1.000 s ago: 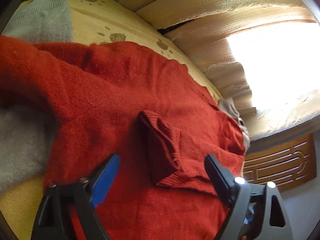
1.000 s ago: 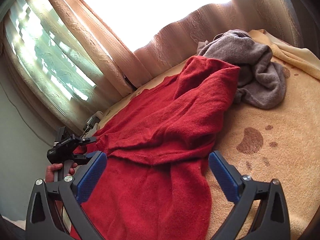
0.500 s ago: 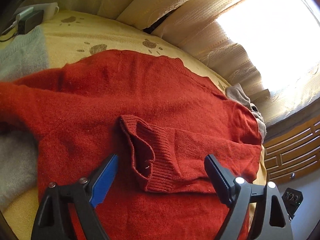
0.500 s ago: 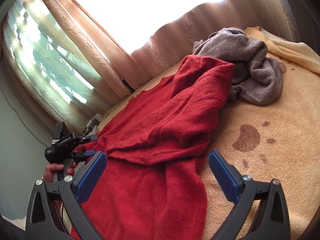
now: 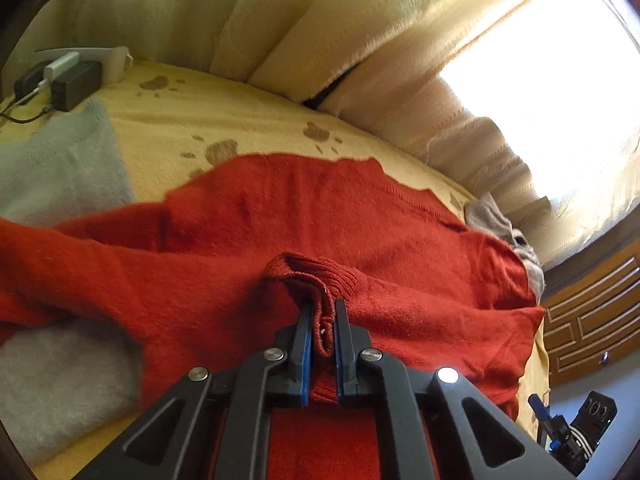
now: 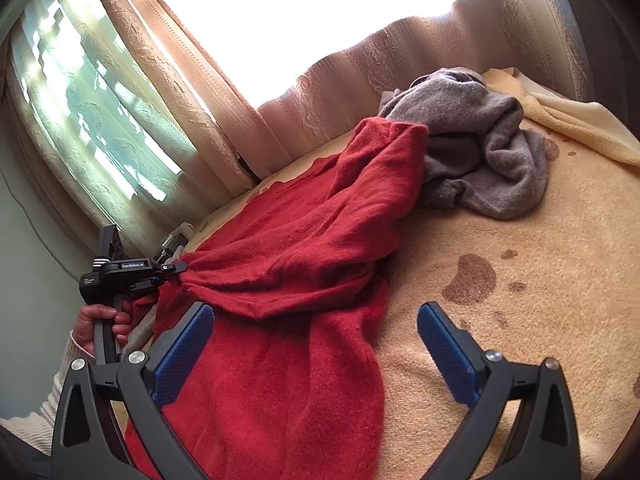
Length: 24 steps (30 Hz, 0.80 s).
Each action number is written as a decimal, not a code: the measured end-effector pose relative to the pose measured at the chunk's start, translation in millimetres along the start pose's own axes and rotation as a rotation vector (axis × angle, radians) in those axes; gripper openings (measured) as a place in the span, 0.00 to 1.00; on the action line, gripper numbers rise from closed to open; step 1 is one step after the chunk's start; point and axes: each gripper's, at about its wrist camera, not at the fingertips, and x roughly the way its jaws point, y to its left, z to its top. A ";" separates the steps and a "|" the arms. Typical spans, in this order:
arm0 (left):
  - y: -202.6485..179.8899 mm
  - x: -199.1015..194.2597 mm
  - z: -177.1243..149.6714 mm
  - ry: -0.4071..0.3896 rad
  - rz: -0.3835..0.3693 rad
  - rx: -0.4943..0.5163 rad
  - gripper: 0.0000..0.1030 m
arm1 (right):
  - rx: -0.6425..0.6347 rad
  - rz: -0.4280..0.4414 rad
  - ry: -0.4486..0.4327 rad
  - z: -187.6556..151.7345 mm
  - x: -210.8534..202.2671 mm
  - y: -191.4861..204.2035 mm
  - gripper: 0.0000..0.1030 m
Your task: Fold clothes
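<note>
A red knit sweater [image 5: 240, 240] lies spread on the bed, with one sleeve folded across its body. My left gripper [image 5: 323, 308] has its jaws closing, and the pads pinch the ribbed sleeve cuff [image 5: 316, 276], which stands slightly raised. The right wrist view shows the same sweater [image 6: 300, 240] and the left gripper [image 6: 178, 267] holding the cuff at its left edge, with a hand [image 6: 100, 320] on the handle. My right gripper [image 6: 316, 320] hovers open over the sweater's lower part, with nothing between its pads.
A yellow blanket with brown paw prints [image 6: 520, 320] covers the bed. A crumpled grey garment [image 6: 480, 152] lies beyond the sweater's far end. Pale folded knits [image 5: 56, 168] and chargers [image 5: 68, 80] lie at the left. Curtains [image 5: 360, 60] line the far side.
My left gripper's jaws went from wide open around the cuff to pinched on it, and the cuff has risen a little. The right gripper stayed nearly still.
</note>
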 end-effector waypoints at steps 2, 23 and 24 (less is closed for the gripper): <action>12.6 -16.5 7.8 -0.037 0.005 -0.025 0.09 | -0.066 -0.048 -0.016 2.9 -5.1 5.9 0.99; 30.6 -51.2 17.9 -0.110 -0.071 -0.074 0.09 | -0.985 -0.592 0.171 14.7 125.3 66.7 1.00; 30.6 -52.7 18.9 -0.117 -0.069 -0.072 0.09 | -0.974 -0.639 0.135 21.1 126.9 64.8 1.00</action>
